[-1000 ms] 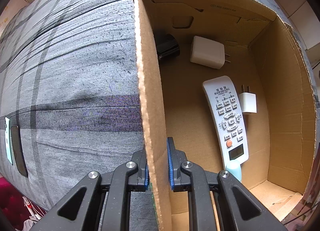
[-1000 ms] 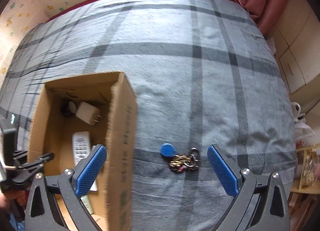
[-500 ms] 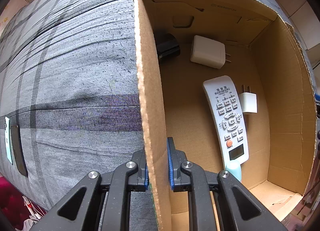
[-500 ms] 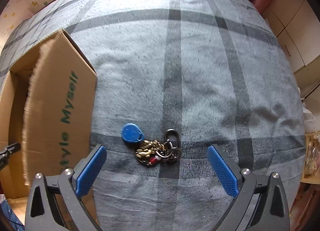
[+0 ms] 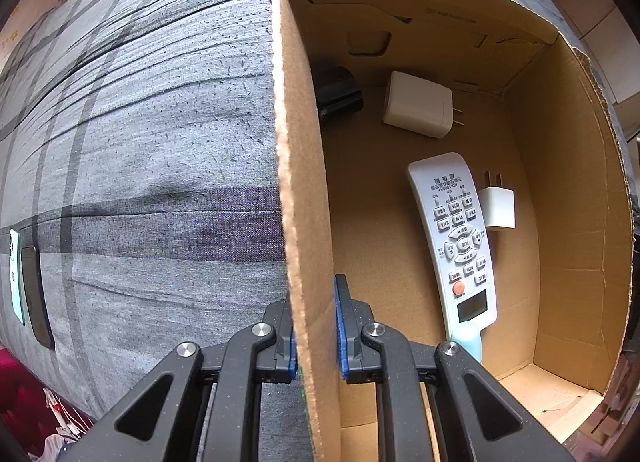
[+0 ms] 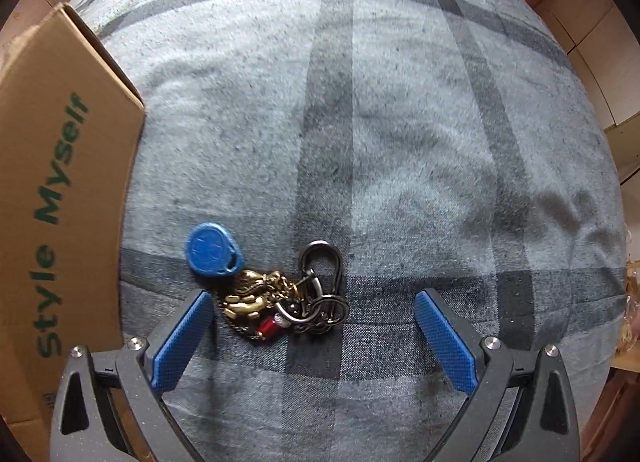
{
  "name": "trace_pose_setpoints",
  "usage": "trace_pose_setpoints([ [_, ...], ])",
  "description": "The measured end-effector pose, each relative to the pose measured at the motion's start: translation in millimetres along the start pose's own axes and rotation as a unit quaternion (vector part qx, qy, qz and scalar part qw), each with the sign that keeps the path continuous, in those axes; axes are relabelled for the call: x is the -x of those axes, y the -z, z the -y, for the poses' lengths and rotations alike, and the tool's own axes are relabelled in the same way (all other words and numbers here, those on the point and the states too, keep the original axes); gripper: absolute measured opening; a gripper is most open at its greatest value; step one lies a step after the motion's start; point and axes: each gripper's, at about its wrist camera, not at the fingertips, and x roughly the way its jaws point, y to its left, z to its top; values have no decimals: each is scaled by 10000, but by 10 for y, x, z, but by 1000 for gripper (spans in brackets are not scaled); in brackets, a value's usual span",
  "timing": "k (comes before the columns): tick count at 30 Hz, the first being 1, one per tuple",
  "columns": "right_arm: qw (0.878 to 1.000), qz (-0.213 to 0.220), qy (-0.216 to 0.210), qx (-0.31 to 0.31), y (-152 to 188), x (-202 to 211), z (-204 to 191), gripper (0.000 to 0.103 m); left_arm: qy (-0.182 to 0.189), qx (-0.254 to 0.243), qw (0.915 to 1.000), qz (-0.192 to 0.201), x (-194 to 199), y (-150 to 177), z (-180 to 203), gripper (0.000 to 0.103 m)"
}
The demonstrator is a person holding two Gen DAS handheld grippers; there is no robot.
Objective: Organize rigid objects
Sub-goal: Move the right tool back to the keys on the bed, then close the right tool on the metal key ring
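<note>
A cardboard box (image 5: 568, 190) stands on a grey plaid bed. My left gripper (image 5: 316, 326) is shut on the box's left wall, one pad on each side. Inside lie a white remote (image 5: 456, 238), a large white charger (image 5: 418, 104), a small white plug (image 5: 498, 208), a black object (image 5: 338, 92) and a pale teal item (image 5: 466, 344). In the right wrist view a key bunch (image 6: 276, 294) with a blue fob (image 6: 212, 250), brass charm and dark carabiner lies on the blanket. My right gripper (image 6: 312, 322) hangs open just above it, the keys between its blue pads, nearer the left one.
The box's outer wall (image 6: 52, 190) with green lettering stands close left of the keys. A dark phone (image 5: 36, 298) and a pale card (image 5: 15, 274) lie near the bed's left edge. Pink curtain and wooden furniture lie beyond the bed at the right.
My right gripper has come down toward the key bunch, which now looms larger between its open pads; the box has slid toward the left edge. The left gripper has kept still on the box wall.
</note>
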Motion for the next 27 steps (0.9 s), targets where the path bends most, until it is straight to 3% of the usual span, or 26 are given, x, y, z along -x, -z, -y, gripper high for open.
trace_pose_setpoints([
  [27, 9999, 26, -93, -73, 39, -316, 6, 103, -17, -25, 10000, -26, -28, -9, 12, 14],
])
